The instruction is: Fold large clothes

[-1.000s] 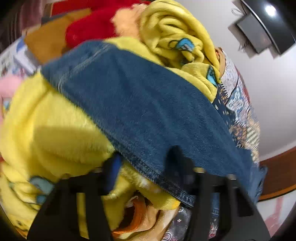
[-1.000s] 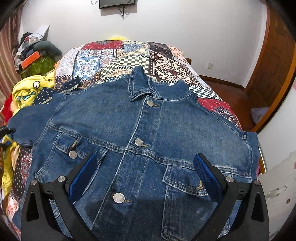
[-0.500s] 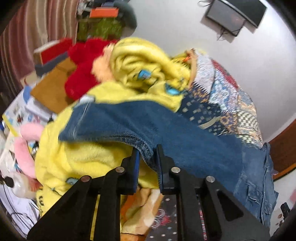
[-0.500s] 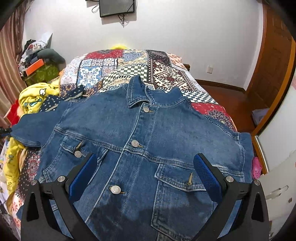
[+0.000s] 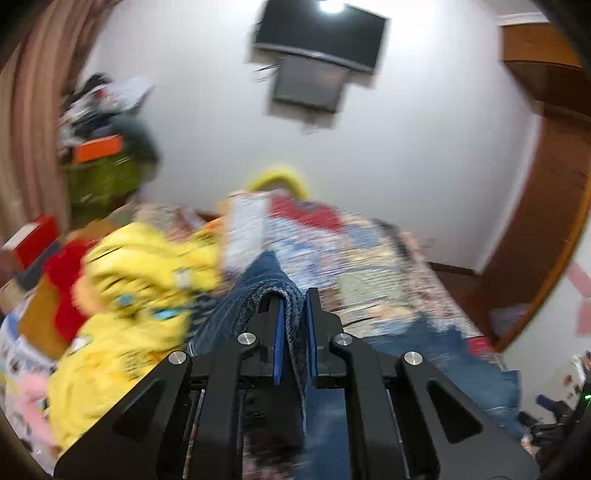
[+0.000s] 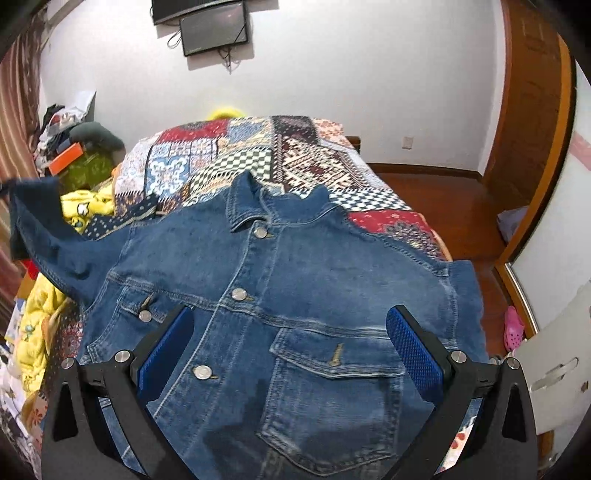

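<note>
A blue denim jacket lies front up, buttoned, on the patchwork bedspread. Its left sleeve is lifted off the bed at the left edge of the right wrist view. In the blurred left wrist view my left gripper is shut on that denim sleeve, whose cloth drapes over and between the blue pads. My right gripper hovers open over the jacket's lower front, above the chest pocket, with nothing between its fingers.
A yellow fleece heap and red cloth lie left of the bed, with boxes and clutter in the far left corner. A screen hangs on the white wall. Wooden door and floor are at right.
My left gripper closed on the sleeve edge and rose, lifting the sleeve off the yellow heap. My right gripper drifted slightly over the jacket and stays open.
</note>
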